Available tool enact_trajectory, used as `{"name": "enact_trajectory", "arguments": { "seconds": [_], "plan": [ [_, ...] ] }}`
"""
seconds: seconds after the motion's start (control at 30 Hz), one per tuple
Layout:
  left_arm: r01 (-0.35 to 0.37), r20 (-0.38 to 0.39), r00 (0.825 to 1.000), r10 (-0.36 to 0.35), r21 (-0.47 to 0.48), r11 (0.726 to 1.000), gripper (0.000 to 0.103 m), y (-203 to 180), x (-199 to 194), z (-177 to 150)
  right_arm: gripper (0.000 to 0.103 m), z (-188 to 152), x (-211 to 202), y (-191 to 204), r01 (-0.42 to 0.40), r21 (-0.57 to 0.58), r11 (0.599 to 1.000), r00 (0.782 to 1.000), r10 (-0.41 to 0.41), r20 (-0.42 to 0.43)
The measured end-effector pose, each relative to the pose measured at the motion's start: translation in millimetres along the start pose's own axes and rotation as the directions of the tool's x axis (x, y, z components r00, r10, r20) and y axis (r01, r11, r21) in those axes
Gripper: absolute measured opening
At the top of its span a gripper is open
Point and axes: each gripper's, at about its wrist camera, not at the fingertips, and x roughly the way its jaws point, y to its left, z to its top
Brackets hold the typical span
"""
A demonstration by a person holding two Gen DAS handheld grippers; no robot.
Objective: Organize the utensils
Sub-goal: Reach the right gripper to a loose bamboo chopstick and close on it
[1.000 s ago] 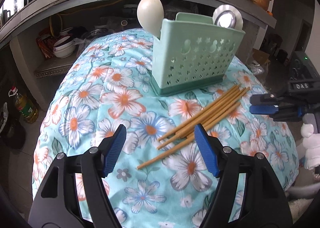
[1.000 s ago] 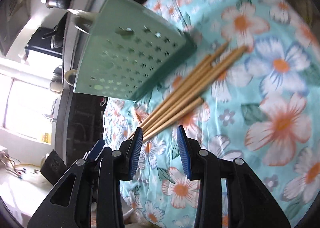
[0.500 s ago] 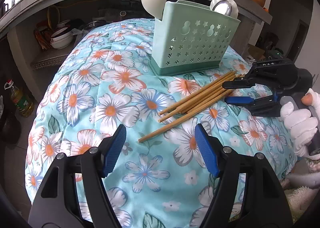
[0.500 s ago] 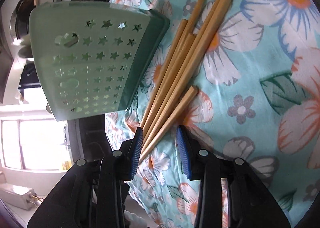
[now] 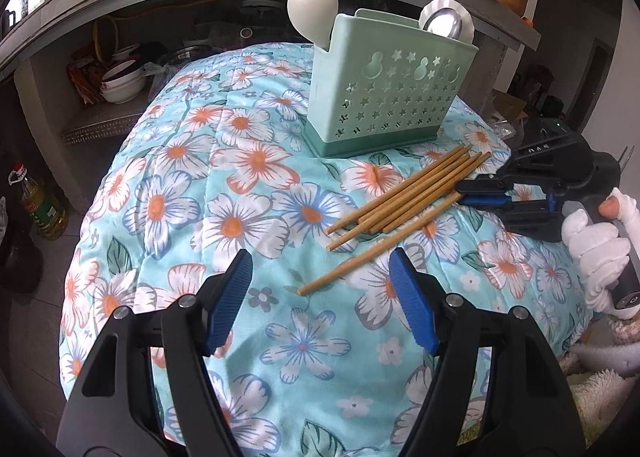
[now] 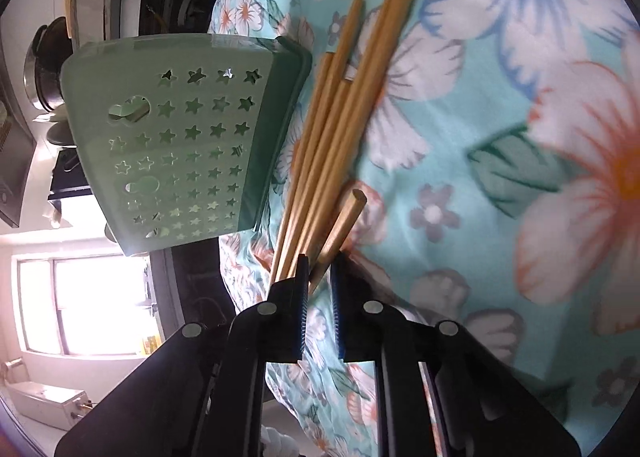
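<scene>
Bundle of tan wooden chopsticks (image 5: 404, 201) lies on floral turquoise cloth (image 5: 208, 185), just beside base of mint-green perforated plastic utensil holder (image 5: 384, 97), near cloth's right edge. Long axis runs diagonal, far ends pointing at right gripper (image 6: 320, 277). Right gripper jaws closing, nearly together, on end of lone outer chopstick (image 6: 340, 225). Left gripper (image 5: 320, 297) wide open, empty, short of near tips. Right hand nearer.

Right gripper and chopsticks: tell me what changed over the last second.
The right gripper came in from the table's edge to the near ends of the chopsticks, and its jaws are closing, one chopstick between them. The left gripper stayed open and idle; the green holder and the other chopsticks kept their places on the floral cloth.
</scene>
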Motion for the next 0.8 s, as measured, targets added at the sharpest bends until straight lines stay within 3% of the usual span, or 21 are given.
{"name": "enact_trajectory", "arguments": {
  "seconds": [0.17, 0.33, 0.47, 0.6, 0.8],
  "plan": [
    [0.007, -0.002, 1.0, -0.007, 0.003, 1.0, 0.067, -2.6, 0.2, -0.6, 0.011, -7.1, -29.8, -1.9, 0.071, -0.084, 0.994, 0.997, -0.073, -0.025],
    [0.021, -0.002, 1.0, -0.021, 0.02, 1.0, 0.067, -8.8, 1.2, -0.9, 0.015, 2.1, -75.7, 3.8, 0.245, -0.159, 0.957, 0.967, -0.229, 0.114],
    [0.026, -0.001, 1.0, -0.026, 0.028, 0.999, 0.067, -12.7, 1.2, 0.1, 0.019, 6.1, -80.9, 12.7, 0.337, -0.195, 0.921, 0.933, -0.298, 0.204],
    [0.021, 0.0, 1.0, -0.021, 0.037, 0.999, 0.067, -14.5, -0.2, 0.4, 0.02, 8.1, -65.4, 12.7, 0.377, -0.191, 0.906, 0.917, -0.335, 0.217],
    [0.016, -0.001, 1.0, -0.016, 0.027, 0.999, 0.067, -14.2, -0.8, 0.8, 0.028, 8.5, -52.9, 22.5, 0.379, -0.175, 0.909, 0.91, -0.332, 0.249]
  ]
}}
